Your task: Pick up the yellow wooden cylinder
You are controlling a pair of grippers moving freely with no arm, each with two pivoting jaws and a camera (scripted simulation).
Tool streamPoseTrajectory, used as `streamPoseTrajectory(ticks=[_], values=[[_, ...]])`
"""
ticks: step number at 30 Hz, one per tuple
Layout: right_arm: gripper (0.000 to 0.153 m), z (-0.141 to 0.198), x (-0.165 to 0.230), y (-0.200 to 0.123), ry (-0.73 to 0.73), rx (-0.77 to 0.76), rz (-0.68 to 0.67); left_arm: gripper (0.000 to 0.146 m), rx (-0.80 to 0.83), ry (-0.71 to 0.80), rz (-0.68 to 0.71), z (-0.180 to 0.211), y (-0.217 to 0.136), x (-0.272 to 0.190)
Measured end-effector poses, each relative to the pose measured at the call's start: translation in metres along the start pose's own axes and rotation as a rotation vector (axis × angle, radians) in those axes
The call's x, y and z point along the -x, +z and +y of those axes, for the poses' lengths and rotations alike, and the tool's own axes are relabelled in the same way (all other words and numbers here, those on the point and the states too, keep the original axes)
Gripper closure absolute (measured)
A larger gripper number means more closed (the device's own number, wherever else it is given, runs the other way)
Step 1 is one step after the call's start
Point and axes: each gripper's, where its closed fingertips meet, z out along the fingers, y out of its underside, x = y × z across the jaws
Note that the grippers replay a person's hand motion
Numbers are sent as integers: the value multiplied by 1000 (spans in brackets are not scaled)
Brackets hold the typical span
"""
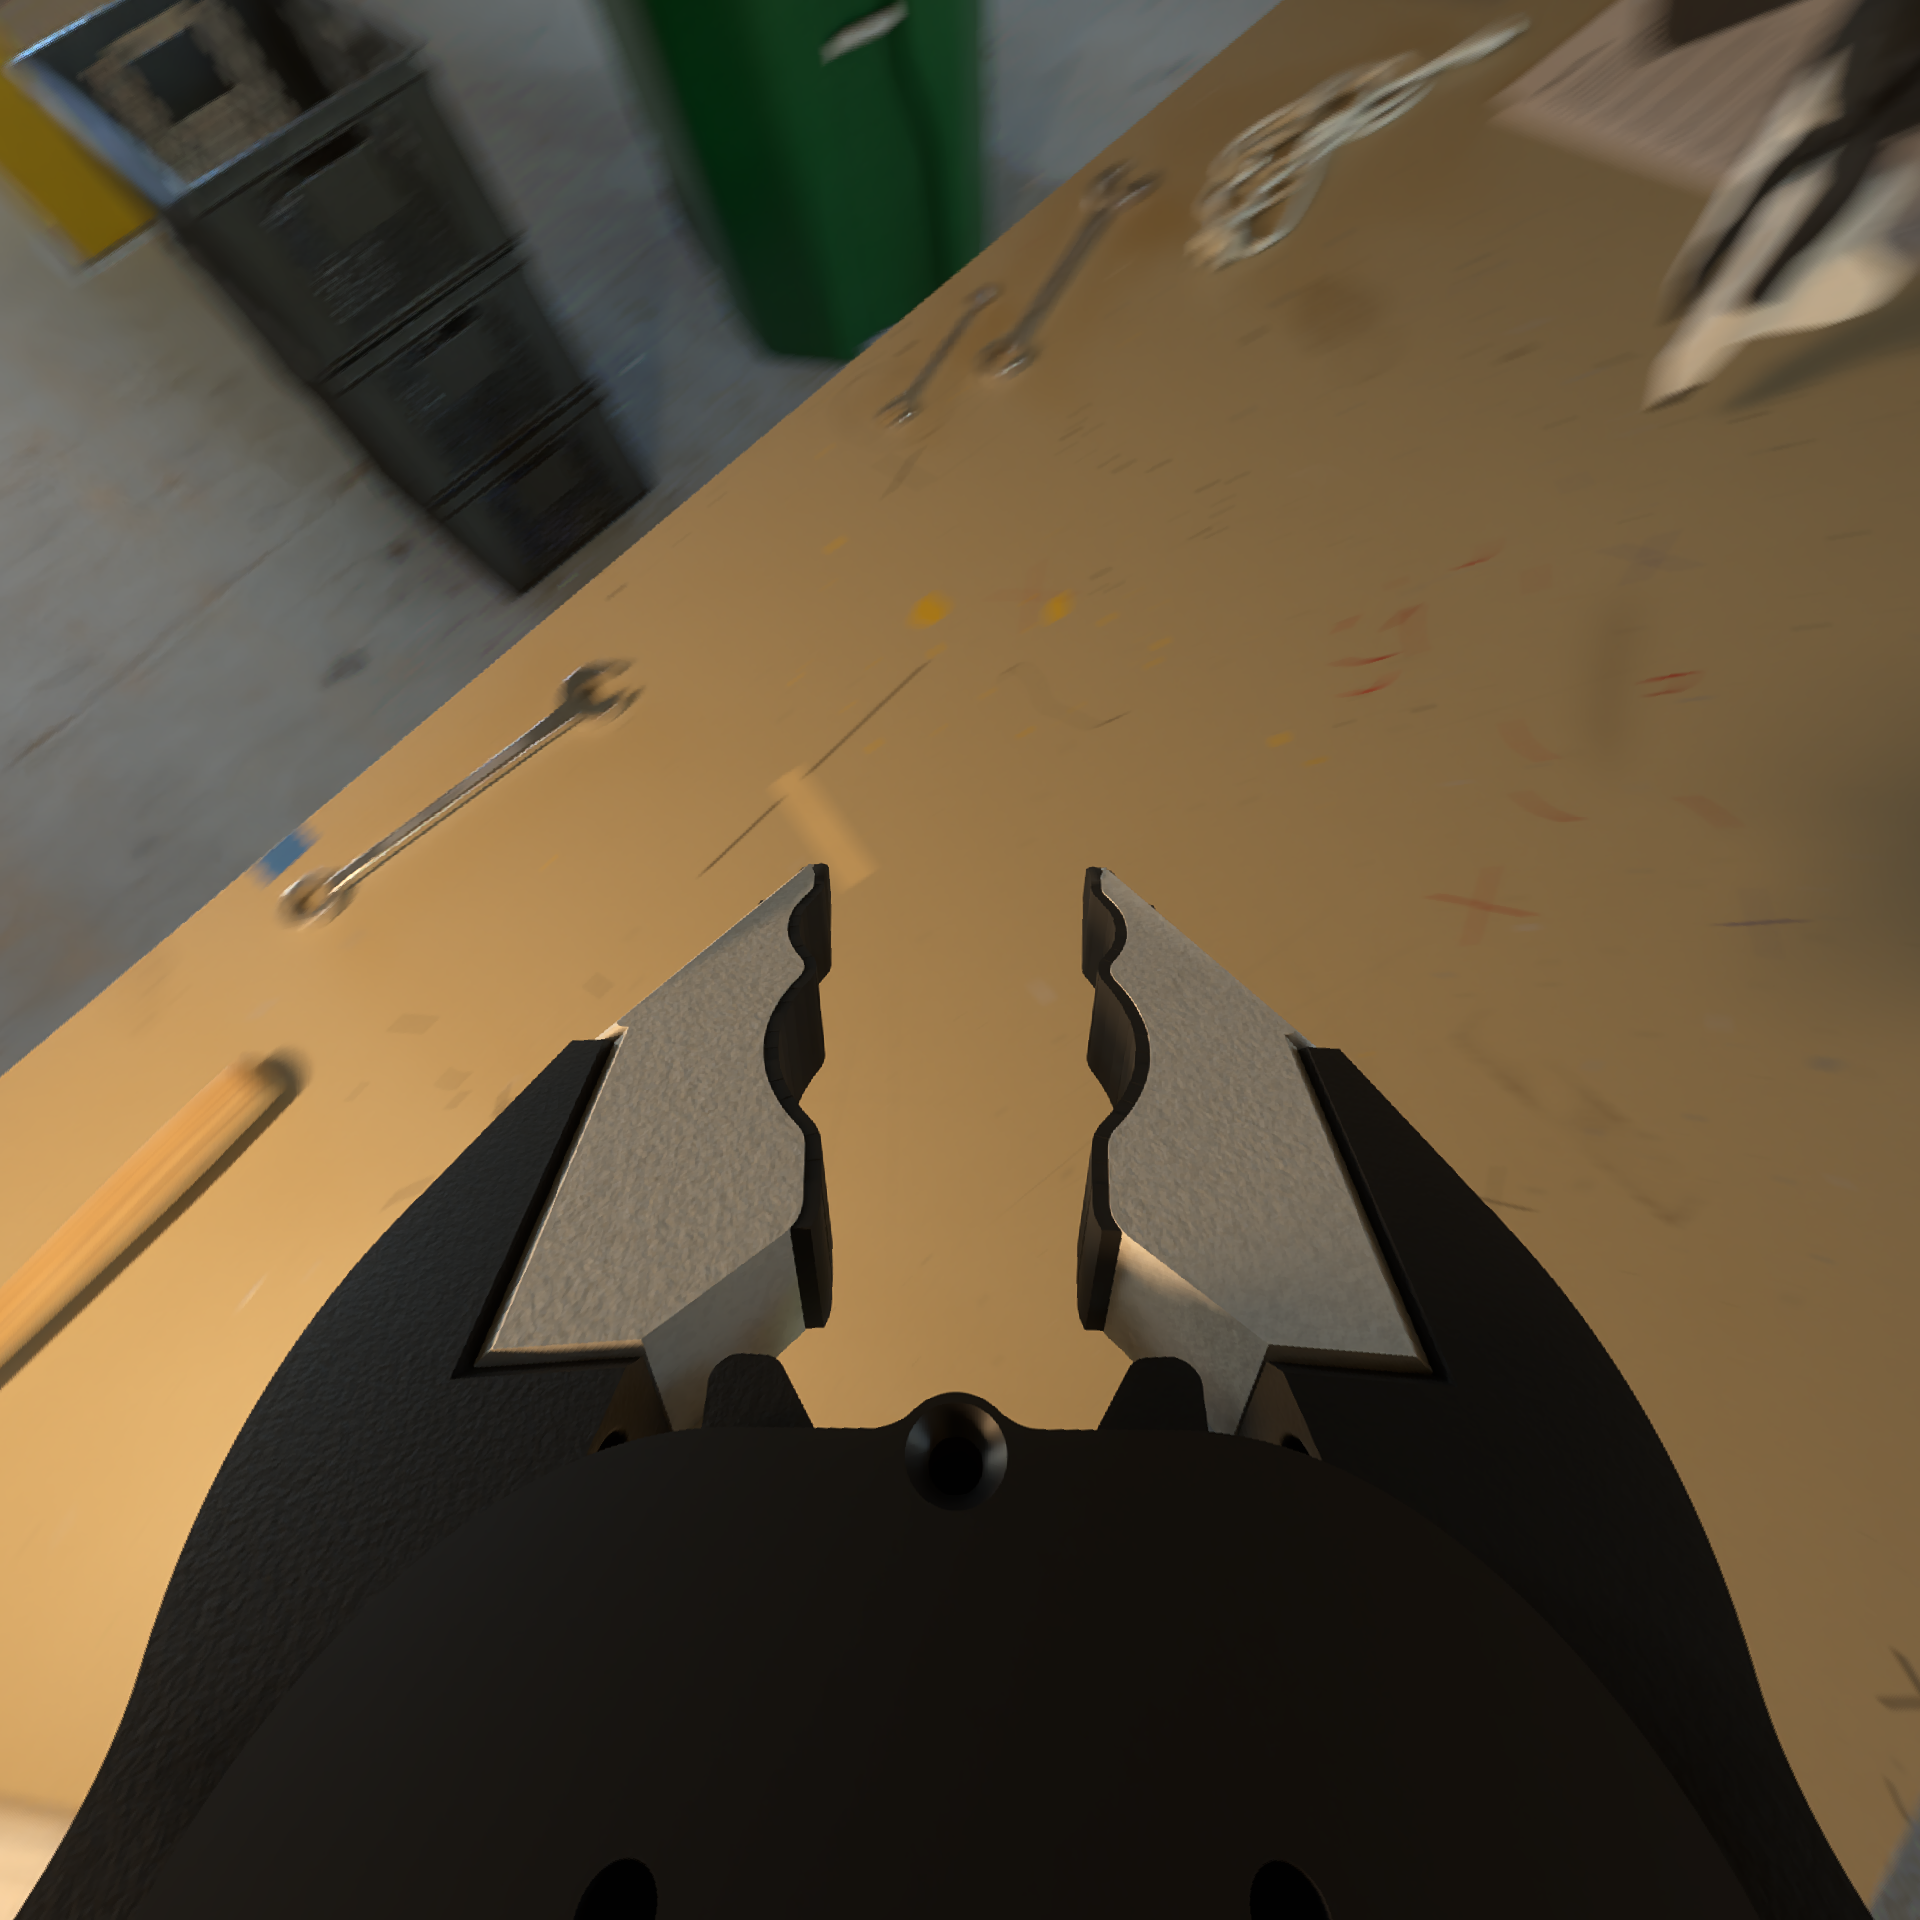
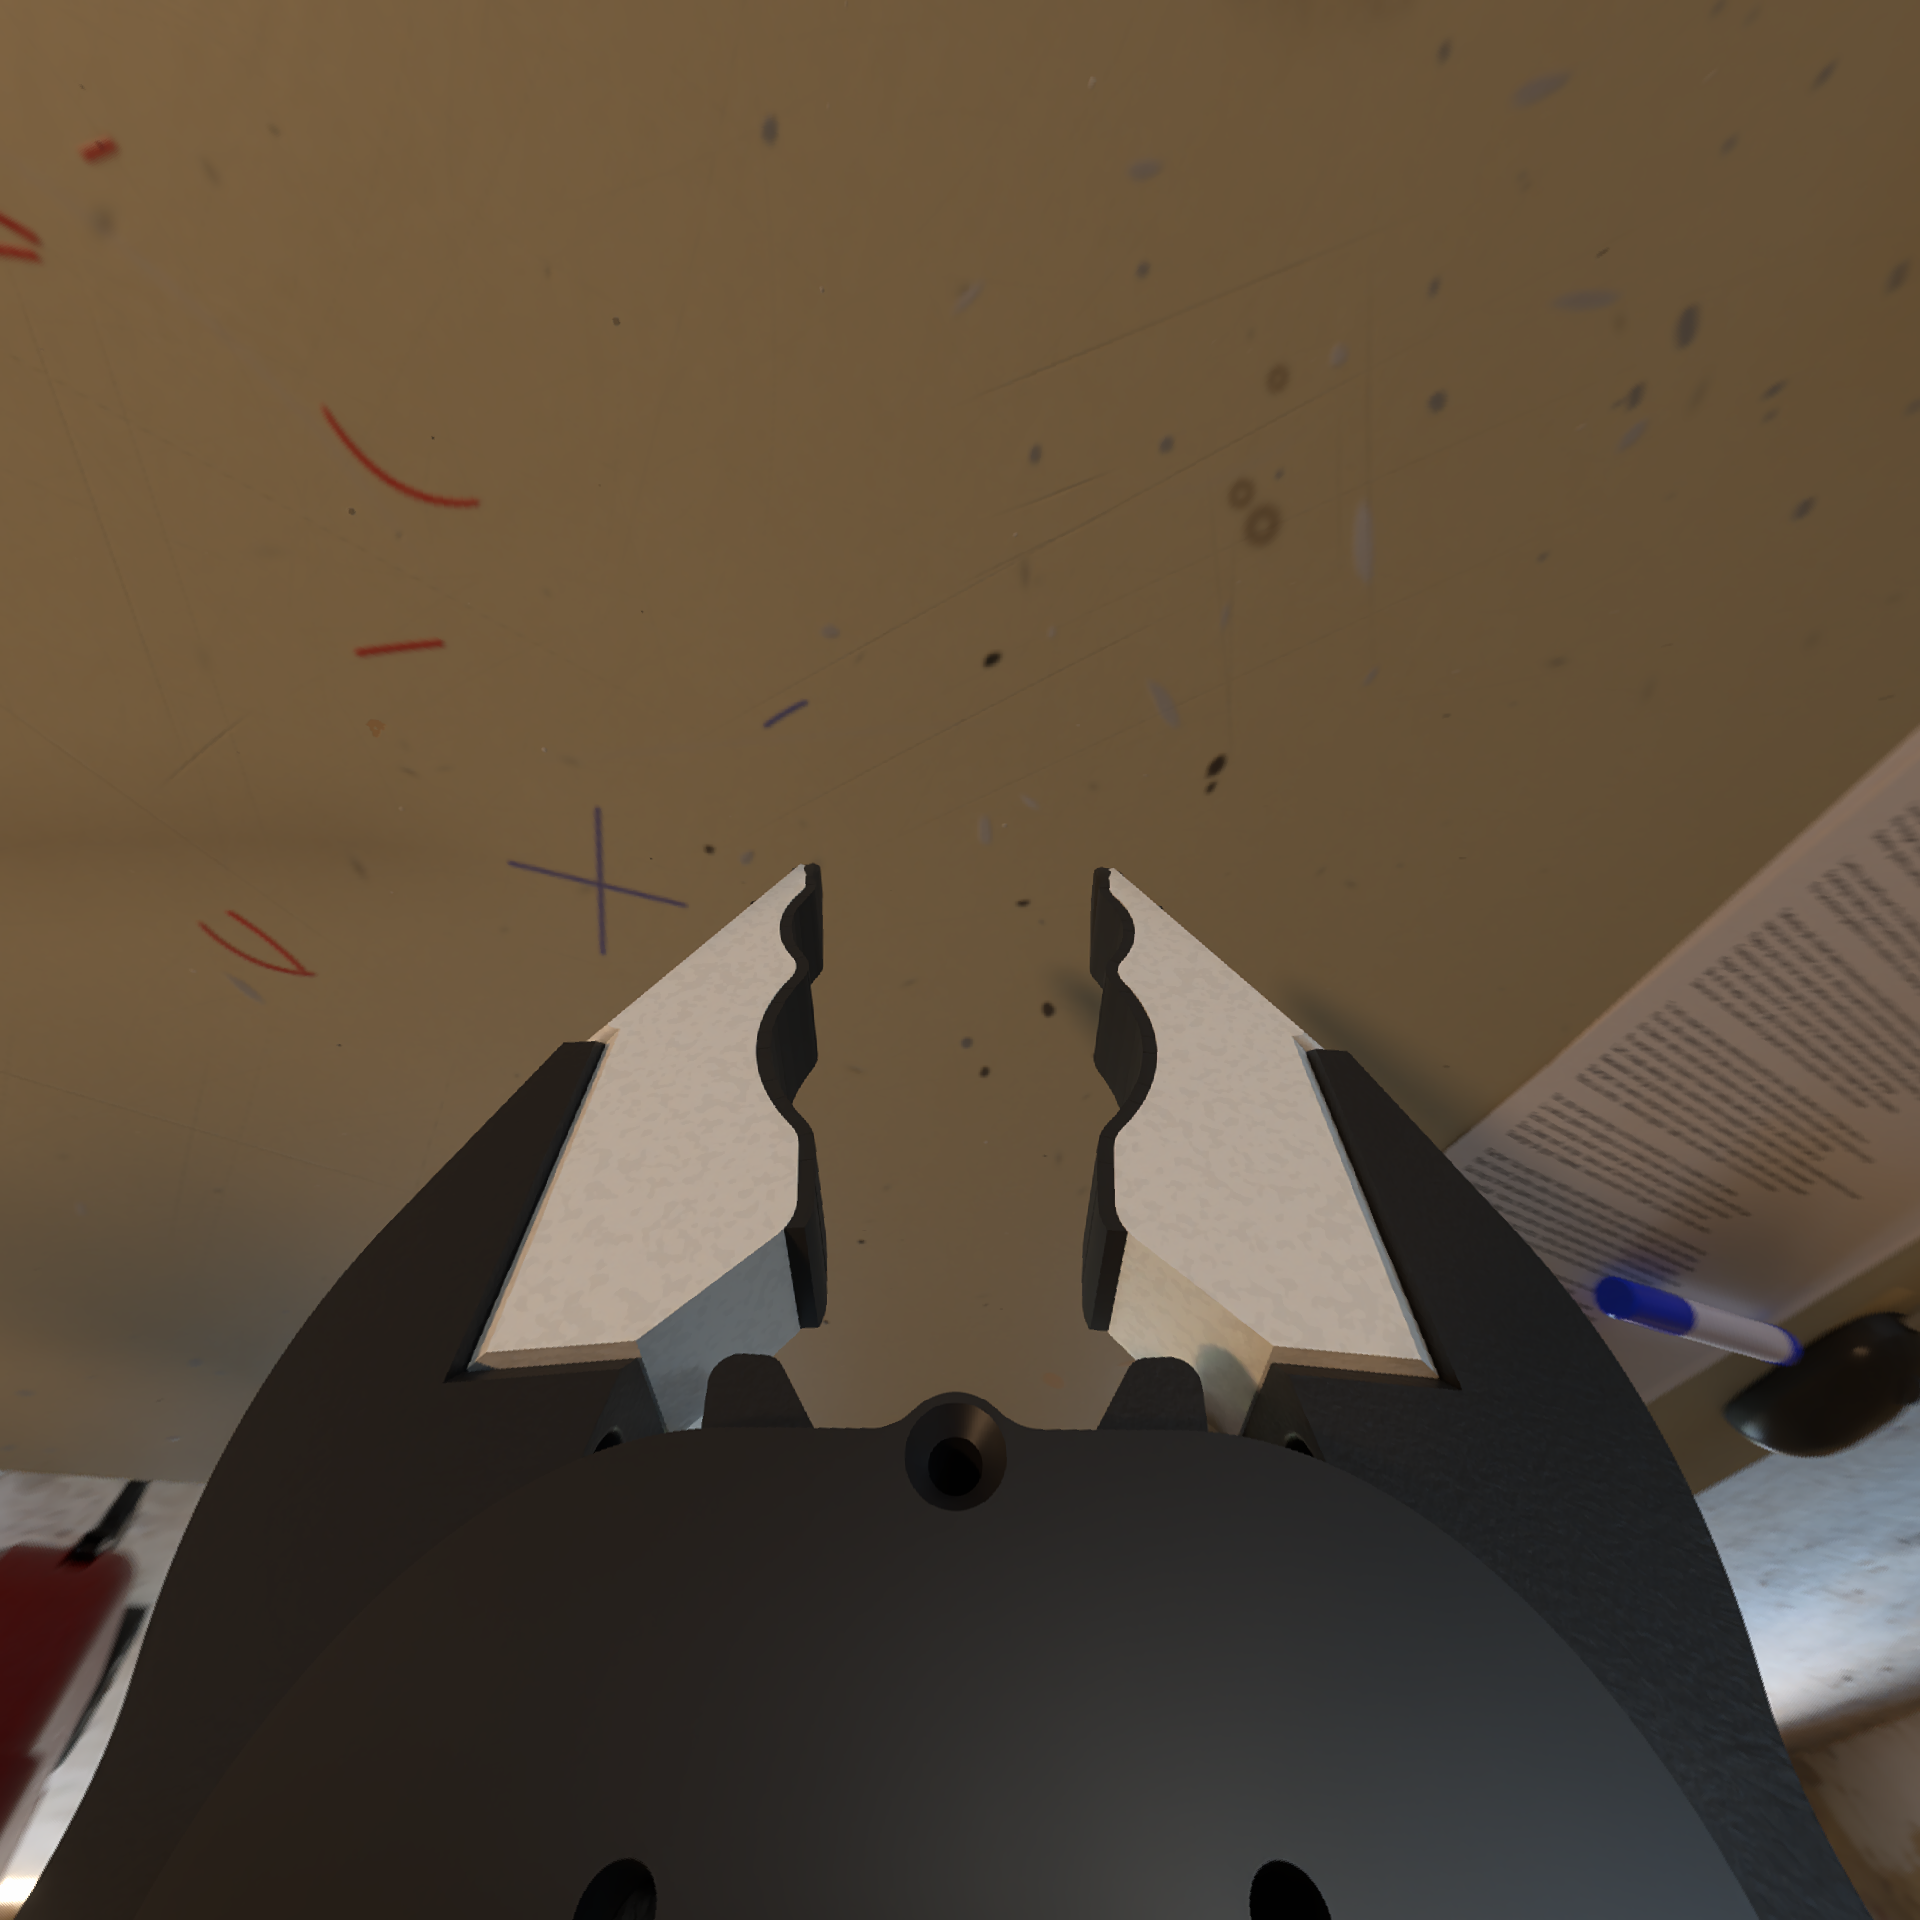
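A long yellow-orange wooden cylinder lies on the tan workbench at the lower left of the left wrist view, to the left of my left gripper and apart from it. My left gripper is open and empty above the bench. A small pale stub lies just beyond its left fingertip. My right gripper is open and empty over bare bench with pen marks. The cylinder does not show in the right wrist view. The right gripper shows blurred at the upper right of the left wrist view.
One wrench lies near the bench's left edge, and two more and a metal ring-shaped tool lie farther off. A dark drawer cabinet and a green bin stand on the floor. A printed sheet, a blue pen and a black mouse lie at the right.
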Motion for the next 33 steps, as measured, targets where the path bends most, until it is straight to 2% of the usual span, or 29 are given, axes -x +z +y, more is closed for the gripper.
streamPoseTrajectory(ticks=[4, 9, 12, 15, 18, 21, 27, 33], values=[[101, -3, -1, -16, -28, -58, 55, 99, 118, -99, -209, 31, 6, 52], [106, -12, 7, -26, -69, -119, 56, 102, 271, -146, -258, 75, 37, 94], [106, -11, 9, -23, -85, -88, 69, 102, 406, -300, -315, 106, 54, 117], [106, -11, 12, -19, -104, -66, 70, 101, 394, -458, -339, 117, 70, 130], [106, -11, 15, -16, -101, -49, 54, 100, 419, -605, -442, 131, 75, 141], [106, -10, 15, -14, -109, -37, 55, 96, 496, -648, -449, 148, 82, 142], [106, -11, 19, -12, -127, -25, 54, 75, 638, -790, -430, 185, 90, 139], [106, -11, 24, -9, -161, 5, 61, 72, 665, -811, -434, 197, 97, 143]])
